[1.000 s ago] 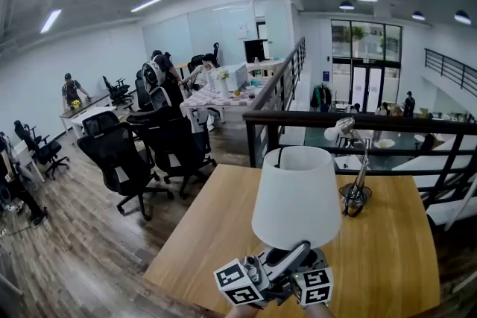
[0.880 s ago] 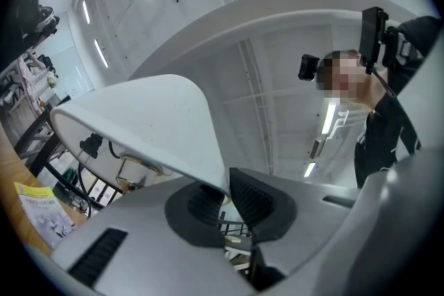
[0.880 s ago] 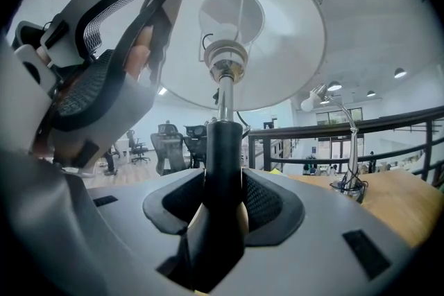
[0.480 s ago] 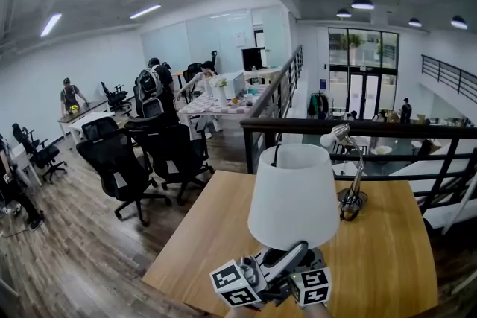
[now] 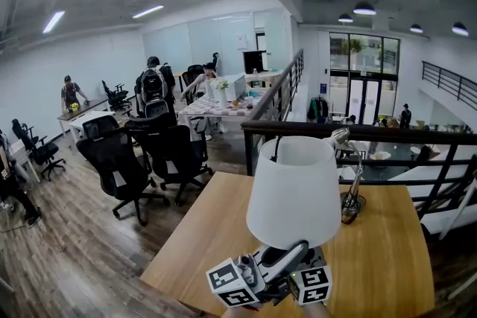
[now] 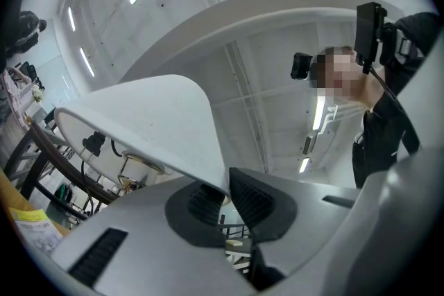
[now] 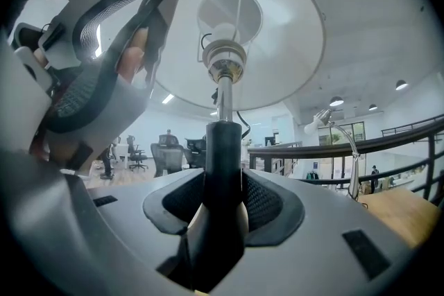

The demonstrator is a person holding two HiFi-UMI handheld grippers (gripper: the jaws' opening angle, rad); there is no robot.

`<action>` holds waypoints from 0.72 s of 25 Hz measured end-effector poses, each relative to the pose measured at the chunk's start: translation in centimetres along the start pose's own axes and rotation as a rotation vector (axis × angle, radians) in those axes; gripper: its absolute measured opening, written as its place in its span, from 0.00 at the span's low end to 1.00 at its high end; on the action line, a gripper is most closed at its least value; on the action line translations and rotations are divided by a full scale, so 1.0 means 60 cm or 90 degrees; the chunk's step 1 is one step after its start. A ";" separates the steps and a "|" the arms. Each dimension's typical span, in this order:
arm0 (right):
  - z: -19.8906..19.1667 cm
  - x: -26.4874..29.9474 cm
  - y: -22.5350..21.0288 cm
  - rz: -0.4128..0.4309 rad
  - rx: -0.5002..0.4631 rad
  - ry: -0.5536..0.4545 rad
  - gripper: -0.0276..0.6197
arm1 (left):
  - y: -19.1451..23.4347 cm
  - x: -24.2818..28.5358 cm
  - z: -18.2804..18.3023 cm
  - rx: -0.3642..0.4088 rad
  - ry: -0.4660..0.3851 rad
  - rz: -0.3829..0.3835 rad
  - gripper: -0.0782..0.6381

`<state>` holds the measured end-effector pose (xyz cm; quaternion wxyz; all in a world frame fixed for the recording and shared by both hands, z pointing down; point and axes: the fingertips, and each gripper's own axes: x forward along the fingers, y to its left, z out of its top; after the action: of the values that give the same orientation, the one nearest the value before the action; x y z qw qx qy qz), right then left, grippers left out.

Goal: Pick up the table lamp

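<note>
Grips with the right tongs, shut firmly on the dark, smooth, round stem of the table lamp, a ribbed black pad pressed to each side. Pinches with the left tongs, closed almost to touching, the thin lower rim of the white shade, a pad on each face. Stands upright, long axis straight up from the right tongs toward the top of that frame, through a bright metal tube and socket into the shade's open underside. Calls, by judgement, for a lift along that same line, weight on the lower grip, the rim grip for steadying only. Looks matte, thin and stiff in the shade, a tapered drum, probably easy to dent under a hard squeeze. Hides the base behind both tongs at bottom centre of the head view; cannot tell whether clear of the pale wooden counter. Farther out, at centre right, a slim chrome desk lamp on the same counter, well apart, before a dark railing.
</note>
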<state>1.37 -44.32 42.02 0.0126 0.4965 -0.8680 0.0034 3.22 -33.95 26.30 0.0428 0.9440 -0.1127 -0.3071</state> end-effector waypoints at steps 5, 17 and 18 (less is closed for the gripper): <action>0.017 0.004 0.004 0.005 -0.010 -0.018 0.32 | -0.004 0.004 0.010 0.019 0.007 0.000 0.15; 0.058 0.003 0.000 0.006 -0.039 -0.046 0.31 | -0.019 0.020 0.035 0.035 -0.009 -0.015 0.15; 0.062 0.002 -0.001 0.005 -0.039 -0.049 0.31 | -0.021 0.022 0.037 0.036 -0.009 -0.017 0.15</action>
<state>1.28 -44.51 38.29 -0.0053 0.4925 -0.8693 -0.0421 3.19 -33.07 23.56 0.0114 0.9440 -0.1092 -0.3111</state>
